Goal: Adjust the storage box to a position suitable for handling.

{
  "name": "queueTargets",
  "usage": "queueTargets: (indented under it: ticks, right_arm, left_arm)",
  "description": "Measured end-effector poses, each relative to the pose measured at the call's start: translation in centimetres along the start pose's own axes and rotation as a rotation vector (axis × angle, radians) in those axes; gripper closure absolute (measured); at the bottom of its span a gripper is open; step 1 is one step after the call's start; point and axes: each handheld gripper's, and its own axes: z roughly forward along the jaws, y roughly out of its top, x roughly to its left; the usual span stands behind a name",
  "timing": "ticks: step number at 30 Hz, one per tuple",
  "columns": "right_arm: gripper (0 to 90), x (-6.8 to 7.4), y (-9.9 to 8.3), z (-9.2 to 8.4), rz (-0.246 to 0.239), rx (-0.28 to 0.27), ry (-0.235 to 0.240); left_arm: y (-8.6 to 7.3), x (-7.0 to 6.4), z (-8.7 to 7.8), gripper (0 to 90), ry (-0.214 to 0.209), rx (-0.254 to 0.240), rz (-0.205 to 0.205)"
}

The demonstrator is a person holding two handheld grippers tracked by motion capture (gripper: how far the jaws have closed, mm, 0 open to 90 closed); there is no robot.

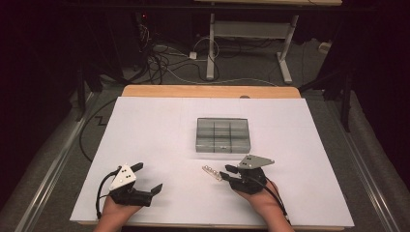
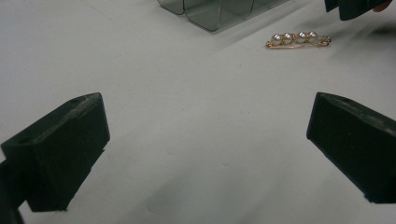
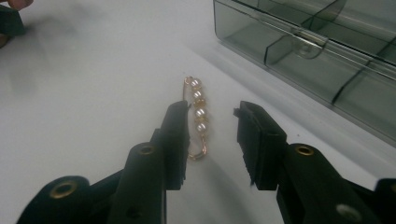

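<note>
White sheeting covers the table [image 1: 159,145], and at its near edge two hands each hold one gripper: the left gripper [image 1: 147,178], jaws spread wide over bare sheet, and the right gripper [image 1: 224,173], jaws partly parted around one gold pin [image 3: 198,114] carrying four pearls. Its lower end is hidden behind the left jaw. Farther off, one clear box [image 1: 223,135] sits mid-table with open room around it.

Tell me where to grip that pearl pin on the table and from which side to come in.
Grip the pearl pin across its narrow width, at the middle of the pearl row. It lies flat on the white table, so come from above, jaws straddling its long axis. The right gripper is open, with the pin between its jaws, lying along them, hard against one jaw.
</note>
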Motion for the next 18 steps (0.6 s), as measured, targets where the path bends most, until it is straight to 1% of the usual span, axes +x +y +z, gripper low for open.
queueTargets:
  ticks: [7,11,12,14,18]
  right_arm:
    - [71.3,0.2,0.9,1.8,-0.009,0.045,0.017]
    - [71.7,0.2,1.2,2.4,-0.012,0.061,0.023]
    - [73.0,0.2,1.4,2.8,-0.015,0.071,0.024]
    - [73.2,0.2,1.5,3.0,-0.019,0.076,0.025]
    - [76.1,0.2,1.6,3.8,-0.028,0.104,0.024]
  left_arm:
    - [0.0,0.0,0.0,0.0,0.001,-0.005,0.001]
    - [0.0,0.0,0.0,0.0,0.001,-0.005,0.002]
    - [0.0,0.0,0.0,0.0,0.002,-0.007,0.001]
    - [0.0,-0.1,-0.1,0.0,0.004,-0.009,0.002]
    - [0.0,-0.1,-0.1,0.0,0.002,-0.009,0.002]
